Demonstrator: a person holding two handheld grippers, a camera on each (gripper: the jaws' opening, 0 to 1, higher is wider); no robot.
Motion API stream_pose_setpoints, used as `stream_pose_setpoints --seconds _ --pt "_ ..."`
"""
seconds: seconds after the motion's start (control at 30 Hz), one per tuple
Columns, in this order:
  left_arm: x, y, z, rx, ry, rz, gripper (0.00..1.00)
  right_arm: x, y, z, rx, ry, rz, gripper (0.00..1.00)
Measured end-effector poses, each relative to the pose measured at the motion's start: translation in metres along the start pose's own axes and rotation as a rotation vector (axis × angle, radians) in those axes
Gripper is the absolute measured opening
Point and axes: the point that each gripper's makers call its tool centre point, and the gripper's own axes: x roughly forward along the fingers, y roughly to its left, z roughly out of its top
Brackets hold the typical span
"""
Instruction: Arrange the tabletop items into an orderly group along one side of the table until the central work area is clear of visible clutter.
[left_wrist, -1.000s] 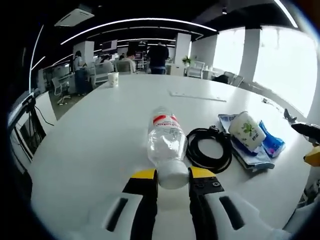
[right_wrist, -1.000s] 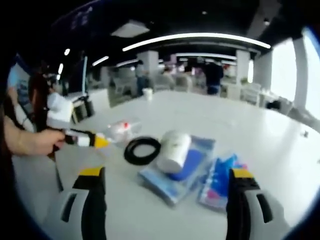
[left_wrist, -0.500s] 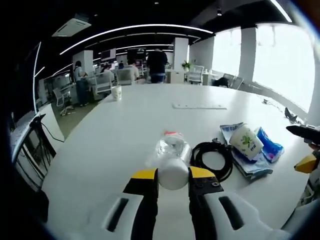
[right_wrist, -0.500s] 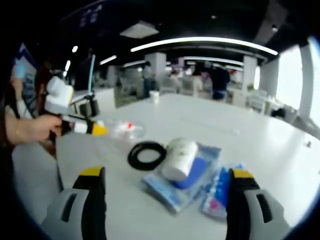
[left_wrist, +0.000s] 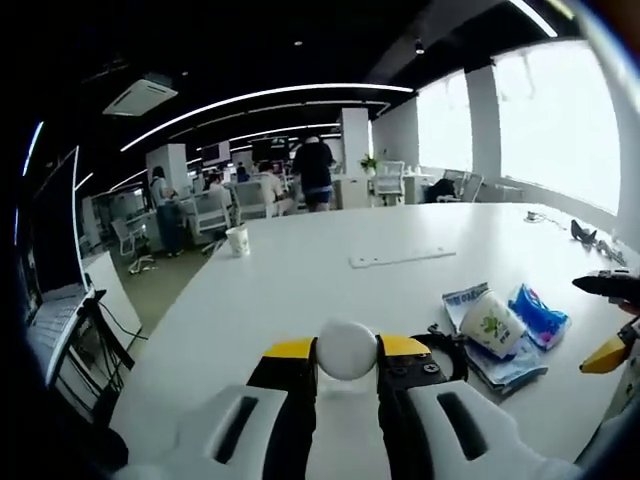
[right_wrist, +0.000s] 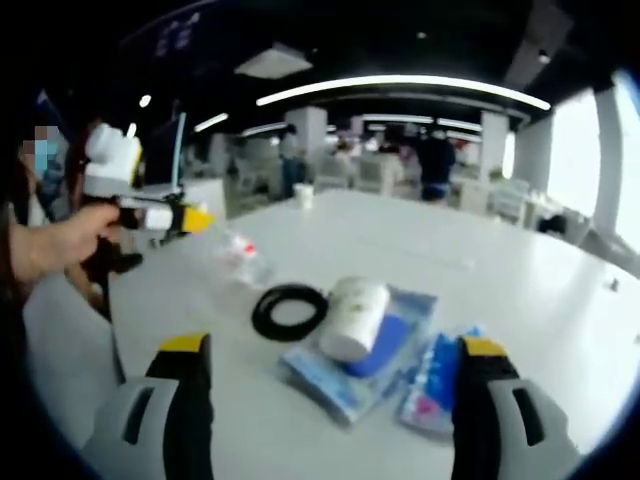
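Observation:
My left gripper (left_wrist: 347, 348) is shut on the white cap end of a clear plastic bottle (left_wrist: 347, 350), seen end-on between the yellow-tipped jaws. In the right gripper view the bottle (right_wrist: 243, 258) hangs tilted above the white table (right_wrist: 520, 260), held by the left gripper (right_wrist: 180, 217) in a person's hand. On the table lie a black cable coil (right_wrist: 290, 310), a white paper roll (right_wrist: 355, 315) and blue packets (right_wrist: 435, 375). My right gripper (right_wrist: 334, 346) stands wide open in front of them, holding nothing. The roll (left_wrist: 490, 322) and packets (left_wrist: 540, 305) also lie right of the left jaws.
A paper cup (left_wrist: 238, 239) stands at the table's far left, and a flat white strip (left_wrist: 400, 258) lies mid-table. The right gripper's yellow tip (left_wrist: 608, 355) shows at the right edge. Office desks, chairs and people stand beyond the table.
The left gripper has lifted the bottle off the table and raised it, so it now points end-on at the camera. The right gripper stays open and has barely moved.

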Motion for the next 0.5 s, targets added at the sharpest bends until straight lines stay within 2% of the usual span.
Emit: stream_pose_setpoints --seconds 0.13,0.5 --pt "0.004 0.003 0.009 -0.011 -0.012 0.009 0.20 -0.001 -0.002 0.000 0.016 -0.002 -0.006 1.00" --pt "0.022 0.010 0.018 -0.063 -0.015 0.038 0.21 -0.004 -0.006 -0.002 0.024 0.002 -0.019 0.99"
